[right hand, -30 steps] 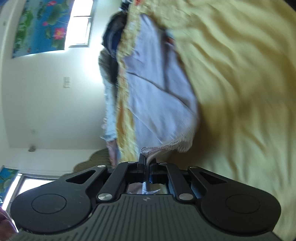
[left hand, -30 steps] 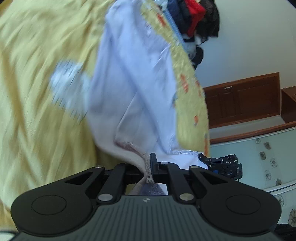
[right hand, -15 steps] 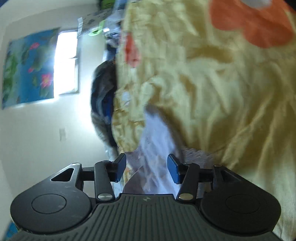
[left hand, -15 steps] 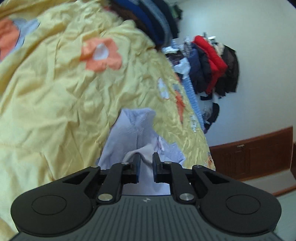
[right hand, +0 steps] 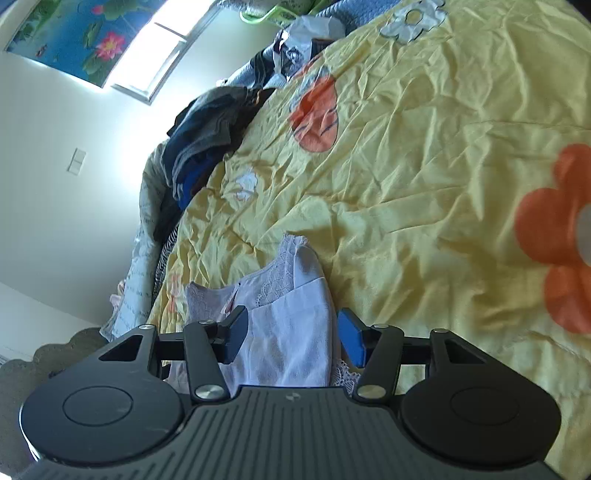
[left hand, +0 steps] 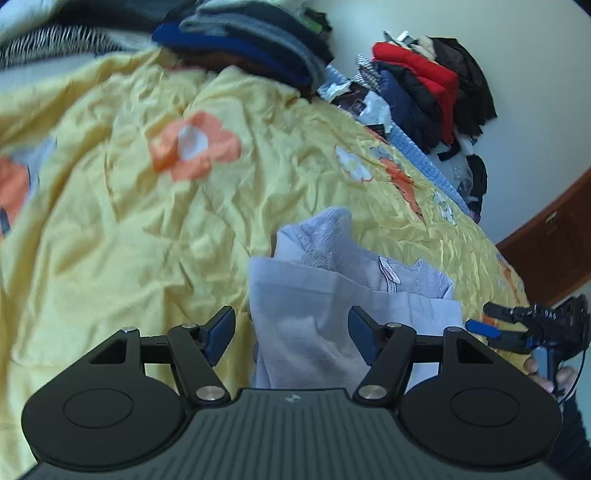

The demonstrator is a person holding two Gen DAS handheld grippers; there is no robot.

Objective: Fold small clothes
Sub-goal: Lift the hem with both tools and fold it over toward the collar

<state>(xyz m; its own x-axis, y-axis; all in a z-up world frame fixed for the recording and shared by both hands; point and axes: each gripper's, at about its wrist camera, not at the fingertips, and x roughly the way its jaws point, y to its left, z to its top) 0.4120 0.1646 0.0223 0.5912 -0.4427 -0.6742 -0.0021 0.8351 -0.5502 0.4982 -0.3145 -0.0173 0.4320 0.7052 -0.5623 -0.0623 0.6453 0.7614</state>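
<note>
Where the yellow bedspread [left hand: 155,229] covers the bed, its crumpled cloth carries orange and white flower patches, and a stack of folded dark clothes [left hand: 243,44] sits at its far edge. More garments, red and navy among them, hang in a heap [left hand: 424,92] against the pale wall beyond the bed's far right corner, with a brown wooden cabinet [left hand: 554,240] lower along that wall. From the right wrist view a bright window [right hand: 162,48] and a blue lotus picture [right hand: 74,33] show on the wall past the bed's other side.

The small pale lilac garment [left hand: 332,295] lies folded on the bedspread near its near edge, lace trim and a label showing at its upper fold. The left gripper [left hand: 291,332] hangs above it with its jaws spread wide, pads clear of the cloth. The right gripper [right hand: 291,336] likewise stands released, the garment's [right hand: 291,325] folded edge between its blue pads without being pinched; in the left wrist view it appears at the right edge, held by a hand [left hand: 554,373].

A second ago both grippers were clenched on the garment's lace hem and carrying it, stretched and blurred, over the bed. Since then both have let go; the left jaws have just been opening further, and the garment now rests flat.
</note>
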